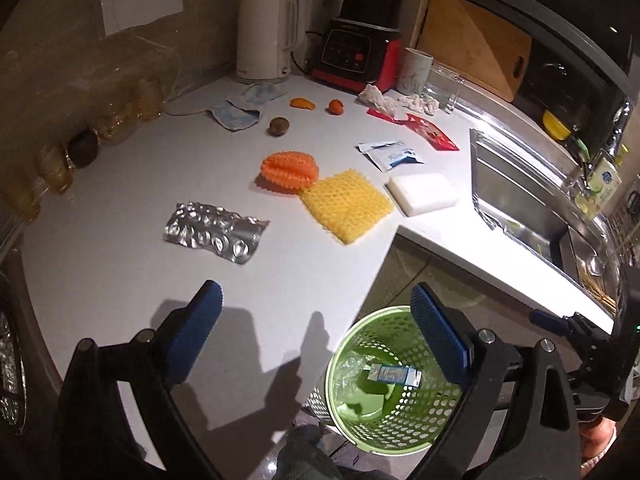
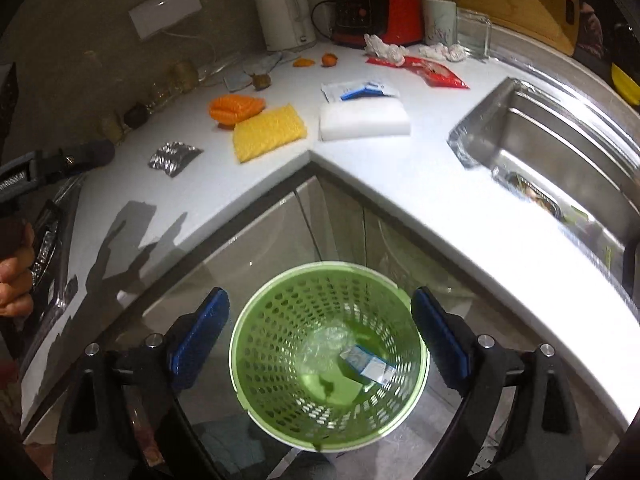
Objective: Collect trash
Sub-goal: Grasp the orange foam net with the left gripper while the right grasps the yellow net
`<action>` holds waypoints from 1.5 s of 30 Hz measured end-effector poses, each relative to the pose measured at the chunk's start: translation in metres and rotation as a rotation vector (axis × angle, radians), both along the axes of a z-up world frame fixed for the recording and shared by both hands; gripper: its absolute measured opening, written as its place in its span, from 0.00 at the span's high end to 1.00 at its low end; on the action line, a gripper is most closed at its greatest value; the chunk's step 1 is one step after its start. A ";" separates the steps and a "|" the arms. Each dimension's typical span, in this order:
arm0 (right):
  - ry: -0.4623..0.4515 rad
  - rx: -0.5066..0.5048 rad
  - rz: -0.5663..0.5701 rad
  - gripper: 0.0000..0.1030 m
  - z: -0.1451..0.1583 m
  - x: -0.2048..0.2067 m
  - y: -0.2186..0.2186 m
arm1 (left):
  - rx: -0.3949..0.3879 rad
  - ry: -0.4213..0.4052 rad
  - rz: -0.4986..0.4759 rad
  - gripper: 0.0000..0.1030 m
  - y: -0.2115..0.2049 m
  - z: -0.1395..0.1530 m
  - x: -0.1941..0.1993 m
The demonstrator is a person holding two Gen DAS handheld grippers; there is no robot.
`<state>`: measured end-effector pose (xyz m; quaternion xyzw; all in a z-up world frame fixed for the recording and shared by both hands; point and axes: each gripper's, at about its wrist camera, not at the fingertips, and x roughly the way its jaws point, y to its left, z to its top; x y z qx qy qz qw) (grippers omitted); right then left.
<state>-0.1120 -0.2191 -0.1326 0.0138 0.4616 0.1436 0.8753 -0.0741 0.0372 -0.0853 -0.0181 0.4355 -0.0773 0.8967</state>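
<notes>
A green perforated bin point(image 2: 320, 368) stands on the floor in the counter's inner corner, holding a small blue-and-white carton point(image 2: 366, 364) and clear plastic wrap. My right gripper point(image 2: 320, 336) hangs open straight above it, nothing between its blue pads. My left gripper point(image 1: 316, 332) is open and empty over the counter's front edge, with the bin point(image 1: 394, 384) and carton point(image 1: 394, 374) below its right finger. On the white counter lie a silver blister pack point(image 1: 216, 232), yellow foam net point(image 1: 348, 204), orange foam net point(image 1: 290, 170), white foam block point(image 1: 424, 192), blue-white sachets point(image 1: 394, 154), red wrapper point(image 1: 424, 130) and crumpled tissues point(image 1: 378, 98).
A kettle point(image 1: 266, 36), red-based blender point(image 1: 360, 52), cup point(image 1: 414, 70), glass point(image 1: 444, 86) and cutting board point(image 1: 474, 44) line the back. Face masks point(image 1: 244, 106), orange peels point(image 1: 302, 103) and a brown fruit point(image 1: 279, 126) lie behind. A steel sink point(image 2: 560, 152) sits right. A hand point(image 2: 14, 276) holds the left gripper.
</notes>
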 end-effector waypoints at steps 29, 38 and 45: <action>0.032 -0.054 -0.067 0.10 0.001 0.176 0.089 | -0.031 0.159 -0.097 0.77 0.003 -0.058 0.207; 0.089 -0.158 0.011 0.11 -0.041 0.208 0.139 | -0.068 0.091 -0.076 0.77 0.042 -0.013 0.183; 0.063 -0.170 0.011 0.50 -0.041 0.209 0.140 | -0.069 0.077 -0.060 0.76 0.054 -0.006 0.169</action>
